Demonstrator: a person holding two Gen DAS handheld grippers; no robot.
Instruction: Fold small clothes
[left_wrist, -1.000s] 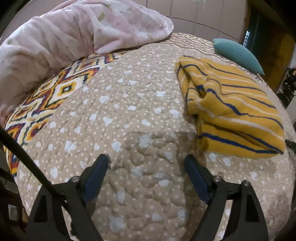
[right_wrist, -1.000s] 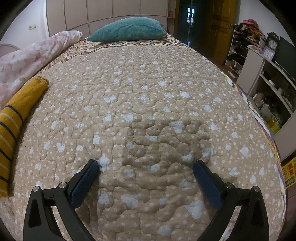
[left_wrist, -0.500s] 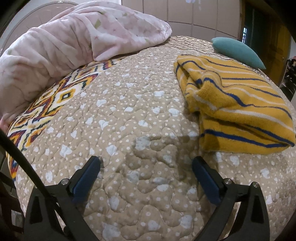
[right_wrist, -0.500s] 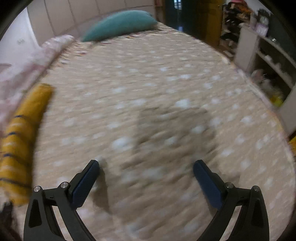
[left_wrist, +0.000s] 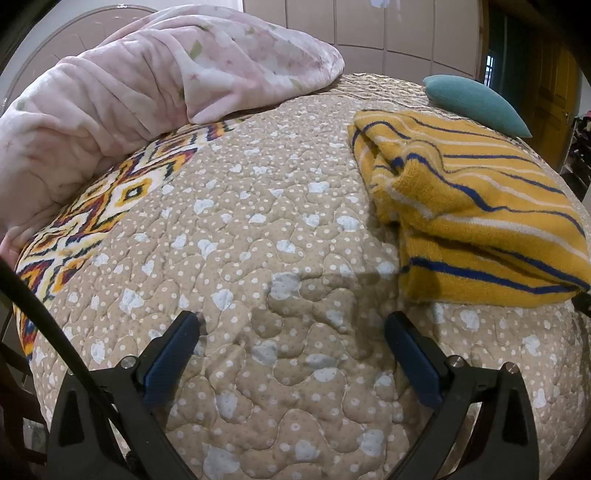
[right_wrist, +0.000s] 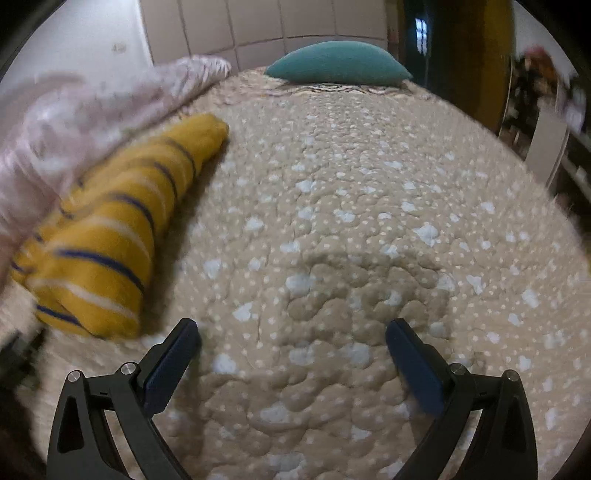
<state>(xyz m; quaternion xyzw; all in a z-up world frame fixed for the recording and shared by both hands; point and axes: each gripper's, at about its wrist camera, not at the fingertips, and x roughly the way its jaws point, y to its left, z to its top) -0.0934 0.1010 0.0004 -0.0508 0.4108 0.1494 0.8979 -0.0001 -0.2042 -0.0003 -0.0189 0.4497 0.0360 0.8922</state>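
- The yellow striped garment (left_wrist: 476, 206) lies folded in a loose bundle on the bed's beige quilt (left_wrist: 258, 229); in the left wrist view it sits ahead and to the right of the left gripper (left_wrist: 291, 328), its near corner just beyond the right finger and not touching it.
- The left gripper is spread wide with nothing between its blue pads (left_wrist: 170, 354), over bare quilt.
- In the right wrist view the same garment (right_wrist: 110, 243) lies ahead and to the left of the right gripper (right_wrist: 293, 332), its near end close to the left finger but apart from it.
- The right gripper also stands wide and holds nothing, with only quilt (right_wrist: 351, 221) between its fingers.
- A pink floral blanket (left_wrist: 147, 85) is heaped along the far left side of the bed; in the right wrist view it (right_wrist: 85, 122) lies just beside the garment's far edge, and whether they touch cannot be told.
- A teal pillow (left_wrist: 476, 103) rests at the far end of the bed, behind the garment.
- A patterned orange, white and dark cover (left_wrist: 110, 206) shows at the quilt's left edge, partly under the blanket.
- The right wrist view is blurred, so the garment's folds and the shelving (right_wrist: 554, 122) at the right are hard to make out; the garment's right end is cut off at the left wrist frame's edge.
- Count: one garment, two grippers, one blanket, one pillow.
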